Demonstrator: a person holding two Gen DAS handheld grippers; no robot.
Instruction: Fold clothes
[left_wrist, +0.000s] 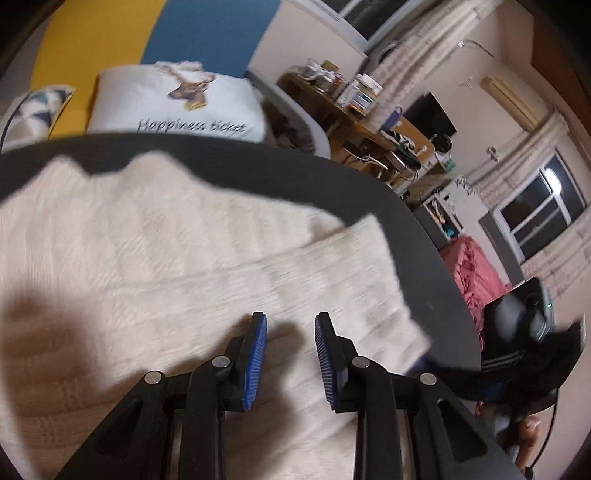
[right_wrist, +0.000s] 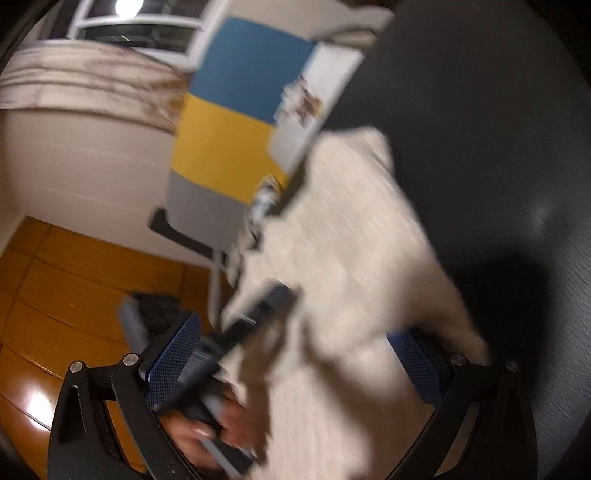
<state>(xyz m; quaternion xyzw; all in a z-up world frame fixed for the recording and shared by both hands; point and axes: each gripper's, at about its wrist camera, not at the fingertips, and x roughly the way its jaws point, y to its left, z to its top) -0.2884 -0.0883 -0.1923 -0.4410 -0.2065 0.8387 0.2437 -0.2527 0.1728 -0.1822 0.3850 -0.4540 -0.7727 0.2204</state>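
Note:
A cream knitted garment (left_wrist: 184, 258) lies spread on a dark grey round table (left_wrist: 436, 266), with a folded part reaching towards the table's right edge. My left gripper (left_wrist: 291, 326) hovers just above the cloth near its front. Its blue pads stand a little apart with nothing between them. The right wrist view is rolled and blurred. There the garment (right_wrist: 351, 240) runs across the table (right_wrist: 480, 147), and my right gripper (right_wrist: 295, 363) has its pads wide apart, with cloth lying in the gap and over the right finger. A person's hand (right_wrist: 207, 435) holds a dark blurred tool beside it.
A white printed cushion (left_wrist: 177, 107) and a patterned one (left_wrist: 33, 107) sit beyond the table's far edge. A cluttered wooden desk (left_wrist: 362, 118), pink bedding (left_wrist: 476, 277) and a black chair (left_wrist: 517, 321) stand to the right. Orange wooden floor (right_wrist: 74, 277) lies below the table's edge.

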